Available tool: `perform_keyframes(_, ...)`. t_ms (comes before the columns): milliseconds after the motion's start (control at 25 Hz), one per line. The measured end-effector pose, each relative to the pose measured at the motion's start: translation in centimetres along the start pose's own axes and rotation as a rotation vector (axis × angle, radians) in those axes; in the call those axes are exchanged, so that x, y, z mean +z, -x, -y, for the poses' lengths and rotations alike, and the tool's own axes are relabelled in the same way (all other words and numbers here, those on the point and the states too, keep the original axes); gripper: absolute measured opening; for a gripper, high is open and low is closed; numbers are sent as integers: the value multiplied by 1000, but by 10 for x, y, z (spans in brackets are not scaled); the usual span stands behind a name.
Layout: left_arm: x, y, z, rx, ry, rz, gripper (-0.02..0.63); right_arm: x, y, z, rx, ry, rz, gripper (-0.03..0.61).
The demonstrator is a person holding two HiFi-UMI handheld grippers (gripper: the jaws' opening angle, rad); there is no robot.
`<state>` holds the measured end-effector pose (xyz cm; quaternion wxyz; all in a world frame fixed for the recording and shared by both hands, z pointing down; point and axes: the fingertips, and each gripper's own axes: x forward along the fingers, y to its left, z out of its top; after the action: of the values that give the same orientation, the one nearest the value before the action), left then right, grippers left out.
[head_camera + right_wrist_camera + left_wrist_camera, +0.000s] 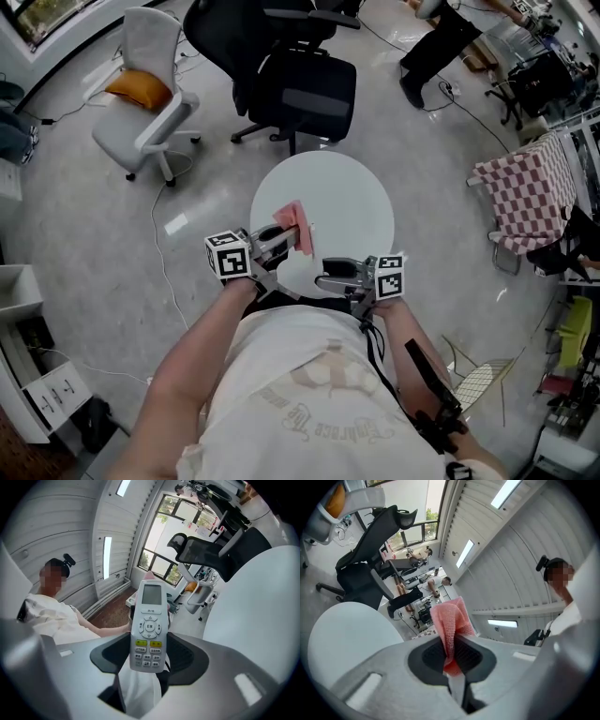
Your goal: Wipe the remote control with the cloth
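Observation:
My left gripper is shut on a pink cloth, which stands up from its jaws over the round white table. In the left gripper view the cloth is pinched by its lower fold between the dark pads. My right gripper is shut on the lower end of a white remote control, whose screen and buttons face that gripper's camera. The two grippers are close together at the table's near edge. The cloth and the remote look apart; in the head view the remote is hard to make out.
A black office chair stands just beyond the table, and a white chair with an orange cushion at the far left. A rack with a checked cloth is at the right. A person's legs show at the top.

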<state>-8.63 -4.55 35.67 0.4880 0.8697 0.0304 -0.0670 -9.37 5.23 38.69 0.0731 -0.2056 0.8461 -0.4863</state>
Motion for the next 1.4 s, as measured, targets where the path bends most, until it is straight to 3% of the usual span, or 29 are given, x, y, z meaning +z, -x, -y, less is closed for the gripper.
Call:
perform_keyframes(200, 11, 5, -1, 10, 1, 28, 18, -16, -1, -4, 0, 19, -74, 250)
perform_keyframes(360, -5, 4, -8, 33, 29, -4, 18, -11, -1, 0, 0, 14, -56, 250)
perform_keyframes(720, -80, -17, -14, 88, 90, -163, 18, 12, 23, 16, 14, -33, 66, 249)
perform_keyframes(920, -119, -28, -21, 134, 105, -293, 18, 29, 40, 31, 24, -64, 144, 250)
perform_keyframes(1200, -164, -36, -40, 225, 98, -441, 18, 29, 68, 93, -124, -132, 155, 250)
perform_keyframes(1400, -161, -18, -60, 345, 138, -361, 18, 15, 81, 154, -308, -172, 40, 250)
